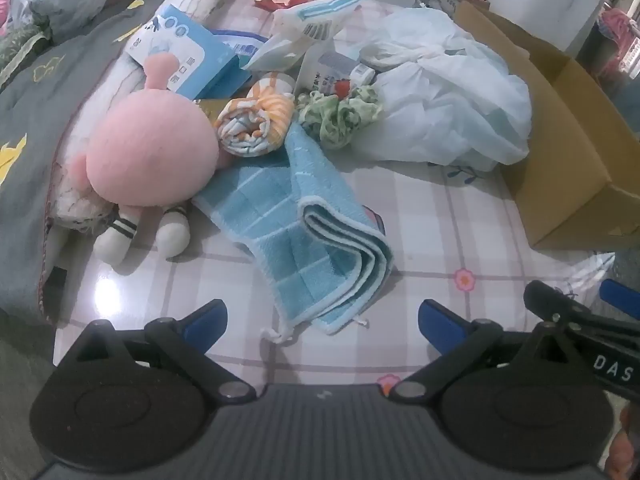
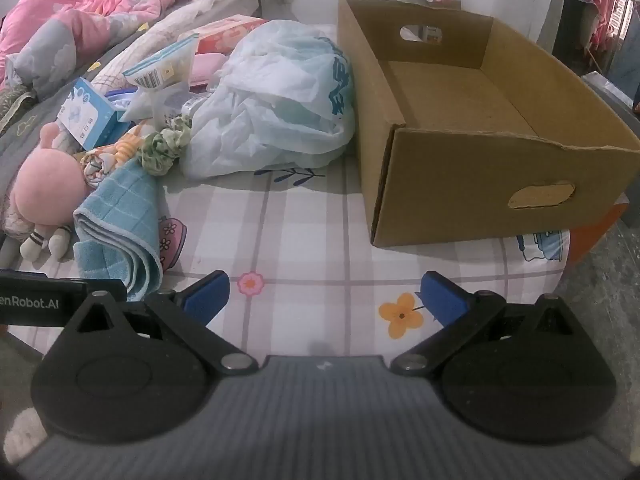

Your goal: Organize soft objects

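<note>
Lettering "DAS" marks the right tongs (image 1: 576,308); both tongs, left tongs (image 1: 322,320) included, gape released.

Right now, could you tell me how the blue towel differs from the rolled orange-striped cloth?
The blue towel is folded flat in layers; the rolled orange-striped cloth is a tight bundle. The towel is pale blue checks, the cloth orange and white stripes. The towel is the larger and lies nearer the grippers. Both lie beside the pink plush doll, touching each other.
</note>
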Demonstrator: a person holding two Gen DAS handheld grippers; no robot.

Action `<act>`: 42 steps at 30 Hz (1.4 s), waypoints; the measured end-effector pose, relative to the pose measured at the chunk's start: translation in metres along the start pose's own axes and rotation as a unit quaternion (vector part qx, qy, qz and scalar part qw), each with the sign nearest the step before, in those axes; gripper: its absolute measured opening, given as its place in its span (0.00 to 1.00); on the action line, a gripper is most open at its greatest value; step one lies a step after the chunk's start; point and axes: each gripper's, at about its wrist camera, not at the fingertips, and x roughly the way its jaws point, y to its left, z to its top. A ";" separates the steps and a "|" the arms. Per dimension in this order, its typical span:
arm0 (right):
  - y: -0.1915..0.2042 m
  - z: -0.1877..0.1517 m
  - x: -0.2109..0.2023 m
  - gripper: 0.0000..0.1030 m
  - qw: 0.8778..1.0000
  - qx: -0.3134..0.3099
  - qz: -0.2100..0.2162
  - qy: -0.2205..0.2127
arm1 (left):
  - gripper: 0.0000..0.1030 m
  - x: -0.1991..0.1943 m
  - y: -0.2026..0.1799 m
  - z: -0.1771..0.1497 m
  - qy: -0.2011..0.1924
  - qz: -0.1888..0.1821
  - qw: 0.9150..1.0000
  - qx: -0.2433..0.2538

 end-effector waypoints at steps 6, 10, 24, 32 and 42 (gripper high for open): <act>0.001 0.001 0.000 0.99 1.000 0.000 0.001 0.002 | 0.99 0.000 0.000 0.000 -0.001 0.002 1.000 0.000; 0.001 0.001 0.000 0.99 1.000 -0.003 0.001 0.003 | 0.99 0.000 0.005 -0.005 -0.003 0.001 1.000 0.003; 0.005 0.002 0.001 0.99 1.000 -0.012 -0.001 0.007 | 0.99 0.002 0.002 -0.001 0.008 -0.004 1.000 -0.002; 0.004 0.002 0.001 0.99 1.000 -0.011 -0.007 0.012 | 0.99 0.005 -0.001 -0.001 0.016 -0.009 1.000 0.006; 0.006 0.003 0.003 0.99 1.000 -0.013 -0.008 0.017 | 0.99 0.005 0.000 0.000 0.017 -0.009 1.000 0.005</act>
